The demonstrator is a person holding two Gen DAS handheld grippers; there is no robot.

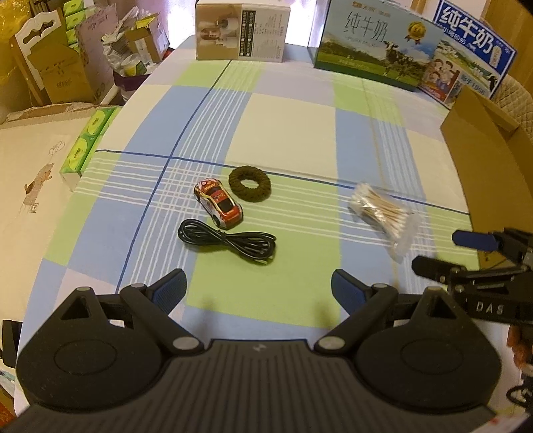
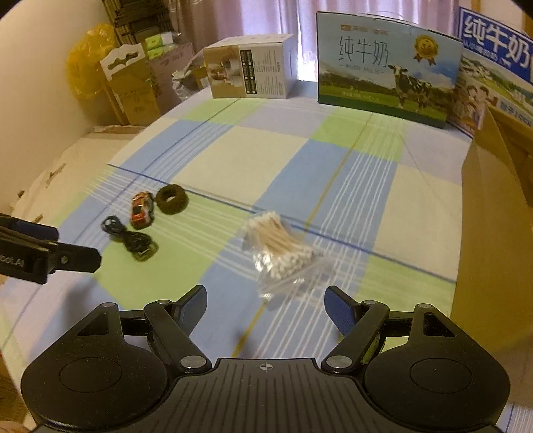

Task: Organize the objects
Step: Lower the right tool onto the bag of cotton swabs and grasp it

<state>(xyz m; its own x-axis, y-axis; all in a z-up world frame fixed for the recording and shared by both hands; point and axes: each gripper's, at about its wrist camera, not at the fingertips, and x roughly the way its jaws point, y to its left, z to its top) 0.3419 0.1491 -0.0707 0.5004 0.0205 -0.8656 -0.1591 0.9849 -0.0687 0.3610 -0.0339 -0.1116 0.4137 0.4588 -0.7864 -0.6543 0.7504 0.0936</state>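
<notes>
On the checked tablecloth lie a red toy car (image 1: 219, 207) (image 2: 142, 209), a dark knitted ring (image 1: 249, 183) (image 2: 172, 199), a coiled black cable (image 1: 228, 241) (image 2: 131, 238) and a clear bag of cotton swabs (image 1: 383, 215) (image 2: 283, 248). My left gripper (image 1: 258, 289) is open, hovering just short of the cable with nothing between its fingers. My right gripper (image 2: 265, 304) is open too, directly in front of the swab bag and empty. In the left wrist view the right gripper (image 1: 443, 253) shows at the right edge, beside the swabs.
An open cardboard box (image 1: 489, 156) (image 2: 496, 213) stands at the table's right edge. Milk cartons (image 1: 376, 50) (image 2: 386, 66) and a small printed box (image 1: 240, 31) (image 2: 250, 68) line the far edge. Tissue packs (image 1: 88, 140) and stacked cardboard sit off to the left.
</notes>
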